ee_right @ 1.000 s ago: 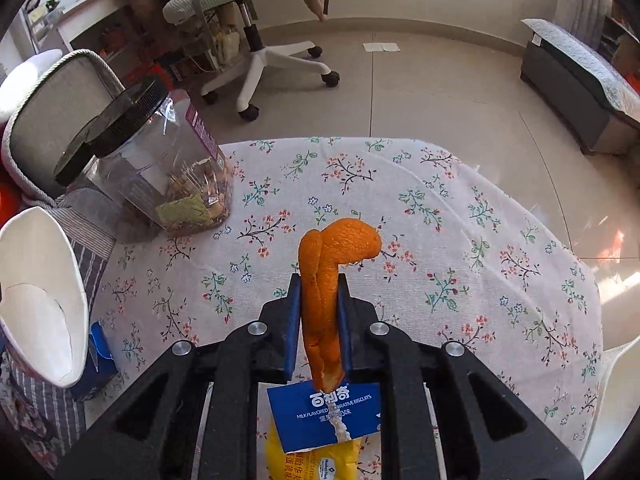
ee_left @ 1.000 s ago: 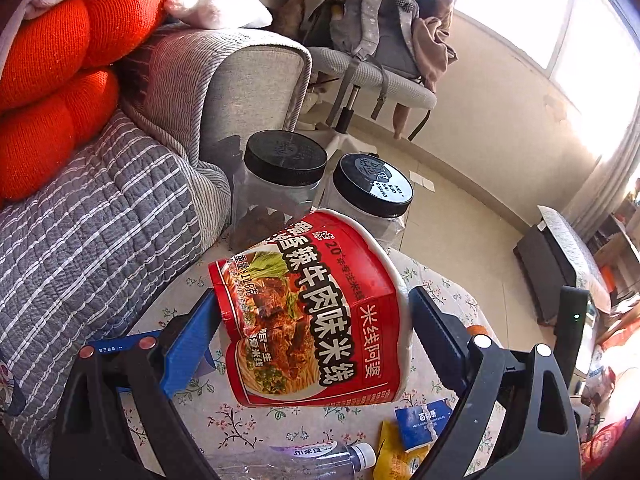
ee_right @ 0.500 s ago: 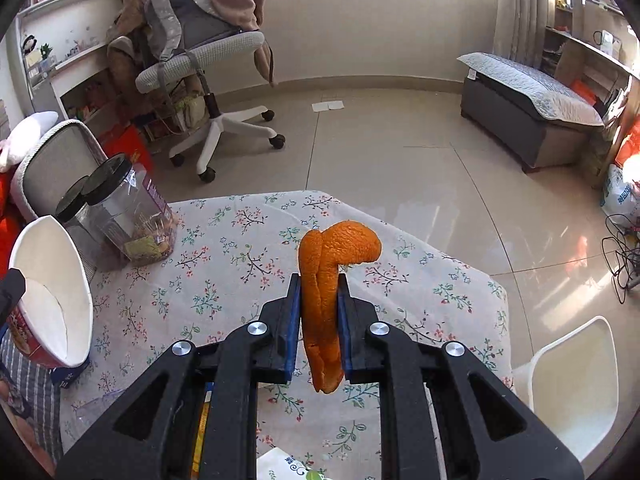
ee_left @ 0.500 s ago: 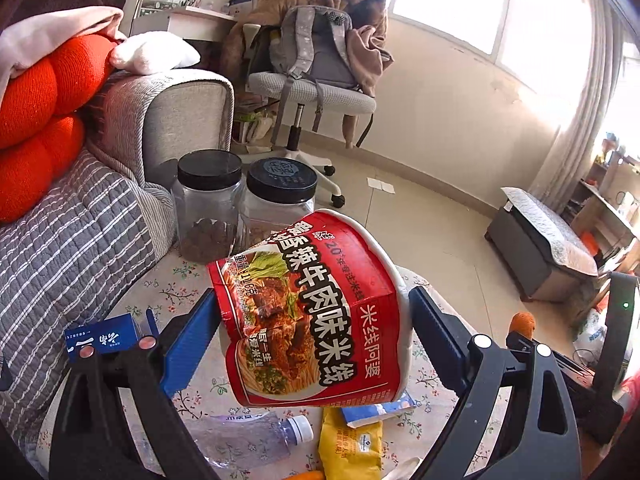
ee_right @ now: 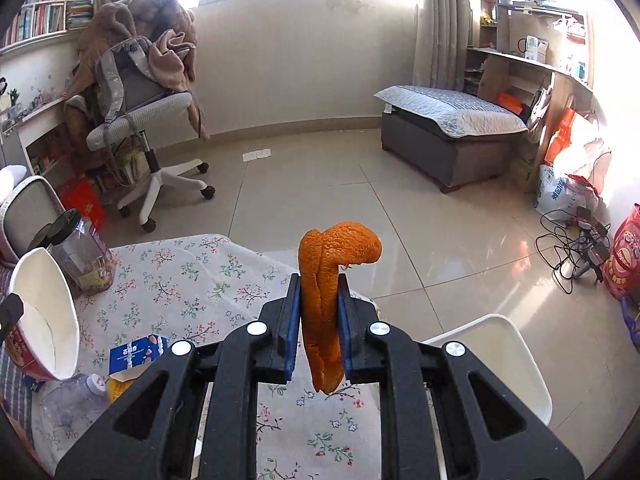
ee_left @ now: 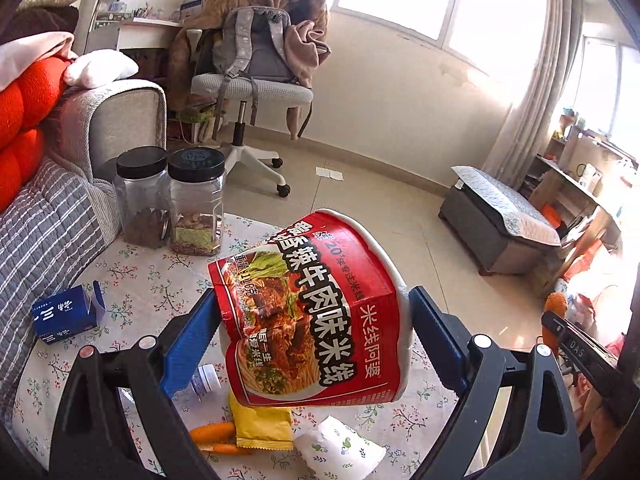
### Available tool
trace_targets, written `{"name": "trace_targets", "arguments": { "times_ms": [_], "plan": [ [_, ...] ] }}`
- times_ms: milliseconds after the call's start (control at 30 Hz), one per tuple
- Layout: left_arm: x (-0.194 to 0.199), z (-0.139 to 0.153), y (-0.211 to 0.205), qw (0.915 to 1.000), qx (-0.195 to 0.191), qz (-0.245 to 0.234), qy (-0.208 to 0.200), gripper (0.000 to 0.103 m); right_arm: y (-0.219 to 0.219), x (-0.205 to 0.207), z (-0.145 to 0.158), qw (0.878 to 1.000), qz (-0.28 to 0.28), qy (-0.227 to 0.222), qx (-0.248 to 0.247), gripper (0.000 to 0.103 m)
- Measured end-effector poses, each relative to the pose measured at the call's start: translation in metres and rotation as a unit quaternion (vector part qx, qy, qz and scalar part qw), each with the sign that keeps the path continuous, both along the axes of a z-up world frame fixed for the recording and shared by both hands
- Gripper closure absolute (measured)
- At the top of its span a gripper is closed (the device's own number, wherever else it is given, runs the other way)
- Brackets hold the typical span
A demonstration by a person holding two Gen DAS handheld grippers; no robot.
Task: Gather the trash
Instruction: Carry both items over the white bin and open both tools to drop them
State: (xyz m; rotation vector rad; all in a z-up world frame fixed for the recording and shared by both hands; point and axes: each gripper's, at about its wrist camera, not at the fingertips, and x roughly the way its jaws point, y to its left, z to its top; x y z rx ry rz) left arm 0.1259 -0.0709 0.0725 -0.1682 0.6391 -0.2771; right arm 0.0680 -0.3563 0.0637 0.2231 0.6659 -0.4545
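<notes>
Left wrist view only: my left gripper (ee_left: 312, 320) clamped on the red noodle cup (ee_left: 316, 312), which is tipped on its side above the table (ee_left: 132, 280), printed wall facing the camera. Below the cup on the cloth: a yellow packet (ee_left: 262, 426), carrot pieces (ee_left: 214, 436), a white crumpled wrapper (ee_left: 340, 450) and a bottle cap end (ee_left: 206, 378); left of the cup a blue carton (ee_left: 64, 314); beyond it two black-lidded jars (ee_left: 172, 200) by the sofa arm (ee_left: 128, 120).

Right wrist view only: my right gripper (ee_right: 319, 320), nearly shut, pinching an orange peel (ee_right: 326, 304) upright between the blue pads (ee_right: 290, 320), held over the table's far edge. The cup's white inside (ee_right: 44, 316) shows at the left border, with a biscuit pack (ee_right: 136, 354) and a clear bottle (ee_right: 72, 400) just right of it. A white chair (ee_right: 492, 352) sits right of the peel, touching nothing.

Floral tablecloth, tiled floor, office chair (ee_right: 140, 120) with a backpack, grey bench (ee_right: 448, 132), window wall.

Both grippers angle downward, clear of the tabletop.
</notes>
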Motion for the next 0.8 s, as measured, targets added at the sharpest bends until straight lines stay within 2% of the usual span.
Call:
{"name": "trace_targets", "arguments": {
  "times_ms": [200,400,467,500,633,667,733,800],
  "plan": [
    [-0.021,0.010,-0.038,0.9991,0.014,-0.037,-0.013,0.012,-0.038,-0.031,-0.007,0.998,-0.058,0.002,0.004,0.087],
    [-0.037,0.011,-0.086,0.9960,0.030,-0.083,-0.014,0.012,-0.081,-0.061,-0.027,0.991,-0.124,0.040,0.012,0.086],
    [-0.043,0.011,-0.105,0.9941,0.036,-0.101,-0.015,0.012,-0.092,-0.068,-0.032,0.989,-0.140,0.051,0.012,0.082],
    [-0.046,0.010,-0.114,0.9930,0.039,-0.111,-0.016,0.012,-0.096,-0.071,-0.034,0.988,-0.146,0.055,0.011,0.078],
    [-0.057,0.007,-0.153,0.9875,0.047,-0.149,-0.016,0.012,-0.105,-0.086,-0.032,0.983,-0.174,0.056,-0.014,0.046],
    [-0.060,0.005,-0.162,0.9862,0.048,-0.158,-0.014,0.012,-0.107,-0.088,-0.030,0.982,-0.180,0.053,-0.022,0.043],
    [-0.062,0.000,-0.179,0.9835,0.046,-0.175,-0.004,0.012,-0.113,-0.096,-0.027,0.979,-0.195,0.048,-0.034,0.026],
    [-0.065,-0.006,-0.196,0.9808,0.044,-0.190,0.007,0.012,-0.120,-0.104,-0.025,0.975,-0.213,0.041,-0.041,0.016]
  ]
}}
